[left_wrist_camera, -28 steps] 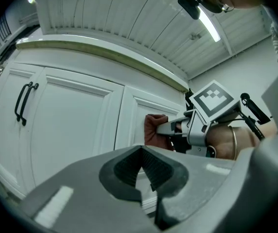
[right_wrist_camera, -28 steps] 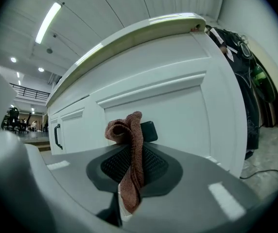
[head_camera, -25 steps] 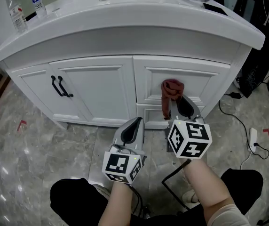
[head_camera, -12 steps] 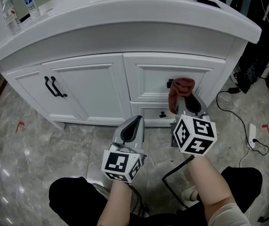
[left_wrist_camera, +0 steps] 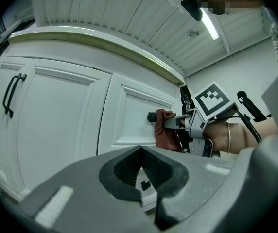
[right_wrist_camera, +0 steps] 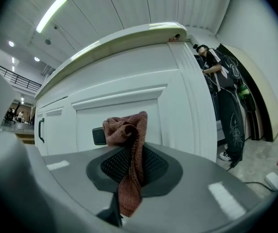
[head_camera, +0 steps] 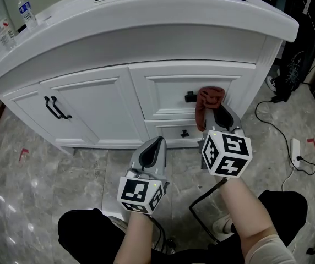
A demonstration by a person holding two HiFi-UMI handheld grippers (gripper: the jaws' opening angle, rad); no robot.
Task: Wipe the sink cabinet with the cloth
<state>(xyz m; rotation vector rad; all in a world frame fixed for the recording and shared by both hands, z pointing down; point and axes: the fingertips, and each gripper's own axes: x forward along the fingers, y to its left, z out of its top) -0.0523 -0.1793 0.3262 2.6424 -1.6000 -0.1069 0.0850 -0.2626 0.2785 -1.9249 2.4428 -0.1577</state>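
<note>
One cloth (head_camera: 211, 96) in right claw (head_camera: 215, 117) slid right past handle (head_camera: 190, 97).

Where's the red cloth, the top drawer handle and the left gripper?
cloth (right_wrist_camera: 126, 129), right gripper view, its bunched top.
top drawer handle (head_camera: 190, 97), head view, its black bar.
left gripper (head_camera: 158, 140), head view, its closed tips.

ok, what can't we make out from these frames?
- Cloth contact with the drawer front: head view, the bunched cloth covers it; right gripper view looks end-on.
- Drawer handle: right end behind the cloth, right gripper view.
- Countertop far side: cut by head view's top edge.
- Bottles: labels too small, head view.
</note>
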